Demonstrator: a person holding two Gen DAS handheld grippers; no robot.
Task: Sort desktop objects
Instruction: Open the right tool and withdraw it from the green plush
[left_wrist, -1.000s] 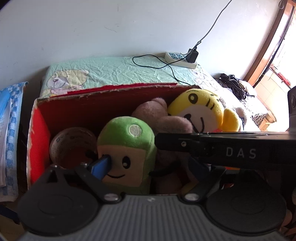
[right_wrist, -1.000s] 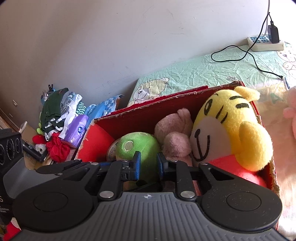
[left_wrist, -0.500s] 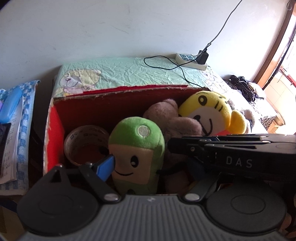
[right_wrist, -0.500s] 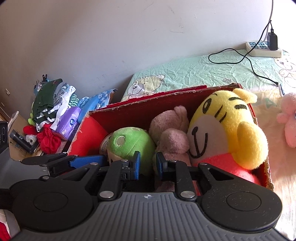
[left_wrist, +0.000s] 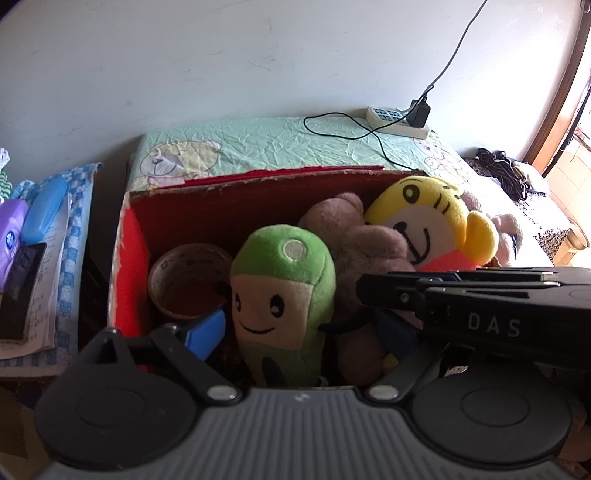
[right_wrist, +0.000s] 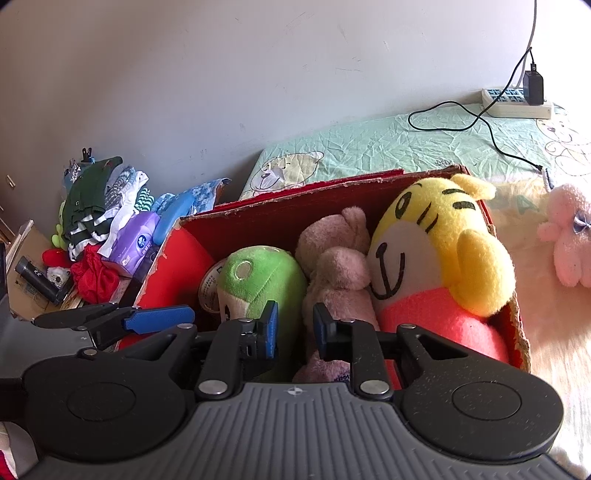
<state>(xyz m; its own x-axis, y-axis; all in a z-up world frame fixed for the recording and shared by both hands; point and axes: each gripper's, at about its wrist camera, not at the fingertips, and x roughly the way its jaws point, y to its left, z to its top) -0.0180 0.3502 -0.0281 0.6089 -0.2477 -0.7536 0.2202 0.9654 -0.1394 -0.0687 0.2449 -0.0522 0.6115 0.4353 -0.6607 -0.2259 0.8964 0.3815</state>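
A red cardboard box (left_wrist: 258, 181) (right_wrist: 332, 184) holds a green plush (left_wrist: 282, 280) (right_wrist: 258, 280), a brown plush (left_wrist: 369, 247) (right_wrist: 340, 266), a yellow tiger plush (left_wrist: 424, 218) (right_wrist: 443, 240) and a tape roll (left_wrist: 188, 280) (right_wrist: 210, 288). My left gripper (left_wrist: 295, 332) is wide open at the box's near edge. The green plush stands between its blue pads, ungripped. My right gripper (right_wrist: 295, 328) hovers over the gap between the green and brown plush. Its pads are a narrow gap apart, with nothing between them. Seen side-on, the right gripper (left_wrist: 365, 291) crosses in from the right.
The box sits on a bed with a green sheet (left_wrist: 277, 144). A power strip (left_wrist: 397, 120) (right_wrist: 517, 103) and its cable lie at the wall. A pink plush (right_wrist: 569, 240) lies right of the box. Clothes and a tissue pack (right_wrist: 133, 243) are piled to the left.
Both grippers have drawn back a little from the box, which now looks smaller. One blue finger of the left gripper has come into the right wrist view. Neither grip has changed.
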